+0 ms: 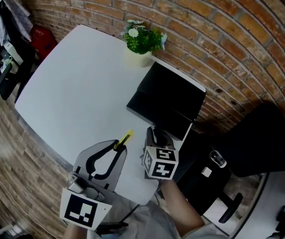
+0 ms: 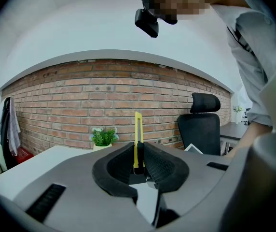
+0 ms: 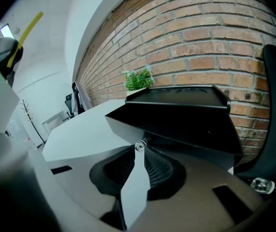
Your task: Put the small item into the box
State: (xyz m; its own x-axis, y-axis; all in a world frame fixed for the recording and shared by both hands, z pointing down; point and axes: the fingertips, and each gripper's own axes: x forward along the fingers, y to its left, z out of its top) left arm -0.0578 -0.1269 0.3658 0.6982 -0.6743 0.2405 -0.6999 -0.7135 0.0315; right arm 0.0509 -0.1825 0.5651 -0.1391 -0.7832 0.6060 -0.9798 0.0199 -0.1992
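My left gripper [image 1: 120,144] [image 2: 138,166] is shut on a thin yellow strip-like item [image 1: 126,137] [image 2: 137,139], which sticks up out of the jaws above the white table's [image 1: 77,88] near edge. A black box [image 1: 165,101] [image 3: 181,115] sits on the table's right side, below the plant. My right gripper [image 1: 155,132] [image 3: 139,148] is shut, and its tips rest against the box's near lower edge. Nothing shows between its pads. In the right gripper view the yellow item [image 3: 27,29] appears at the upper left.
A potted green plant [image 1: 141,41] [image 2: 103,138] [image 3: 138,80] stands at the table's far edge by the brick wall [image 1: 222,44]. A black office chair [image 1: 262,143] [image 2: 203,124] is to the right of the table. Clothing hangs at the far left [image 1: 10,14].
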